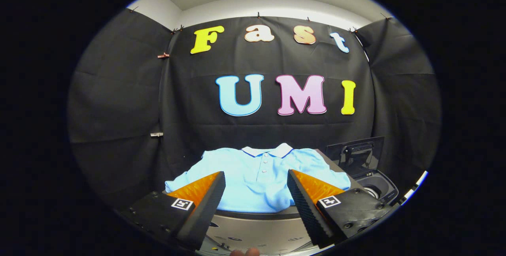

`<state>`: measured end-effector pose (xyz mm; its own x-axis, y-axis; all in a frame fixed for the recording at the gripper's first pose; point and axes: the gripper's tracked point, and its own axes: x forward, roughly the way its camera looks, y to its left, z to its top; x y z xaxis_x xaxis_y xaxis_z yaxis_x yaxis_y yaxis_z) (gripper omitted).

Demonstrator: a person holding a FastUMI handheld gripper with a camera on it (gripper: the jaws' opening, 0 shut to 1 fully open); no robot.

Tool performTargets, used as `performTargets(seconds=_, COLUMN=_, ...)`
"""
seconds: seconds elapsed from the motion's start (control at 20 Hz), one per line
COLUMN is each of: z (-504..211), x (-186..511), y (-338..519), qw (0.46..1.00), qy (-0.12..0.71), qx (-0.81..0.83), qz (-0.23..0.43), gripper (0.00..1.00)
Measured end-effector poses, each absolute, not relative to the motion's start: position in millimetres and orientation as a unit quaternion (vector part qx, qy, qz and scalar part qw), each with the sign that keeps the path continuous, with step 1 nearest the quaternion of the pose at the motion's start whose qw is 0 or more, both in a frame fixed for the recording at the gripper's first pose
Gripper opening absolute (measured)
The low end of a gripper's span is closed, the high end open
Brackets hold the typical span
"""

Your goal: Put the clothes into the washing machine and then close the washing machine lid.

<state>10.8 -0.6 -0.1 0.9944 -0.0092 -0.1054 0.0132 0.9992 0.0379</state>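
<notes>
Polo shirt point(257, 177) is the thing you're after, light blue with a white collar, lying spread flat on a grey surface point(253, 232) just ahead of your fingers. The washing machine point(377, 187) sits off to the right of it with its lid point(355, 153) already propped up, so the drum opening is ready and waiting.

For the grab, I'd say go for the middle of the shirt, somewhere around the button placket, and push down into the fabric a bit so you bunch up a decent fold. Nip just an edge or a sleeve and the rest will probably drag and snag on the machine's rim when you carry it over.

Your gripper point(256, 187) has its fingers spread wide right now, holding nothing and not touching the cloth. The shirt's chest shows in the gap between them.
</notes>
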Motion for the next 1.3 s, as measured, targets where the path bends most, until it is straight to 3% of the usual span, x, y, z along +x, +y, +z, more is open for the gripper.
performTargets(seconds=0.45, z=7, x=128, y=-41, qw=0.990, qy=0.131, qx=0.035, qz=-0.036, gripper=0.99)
performTargets(seconds=0.85, z=-33, x=207, y=-42, qw=0.961, qy=0.272, qx=0.041, qz=-0.041, gripper=1.00)
performTargets(seconds=1.3, z=-88, x=200, y=-54, qw=0.889, qy=0.454, qx=0.028, qz=-0.063, gripper=1.00)
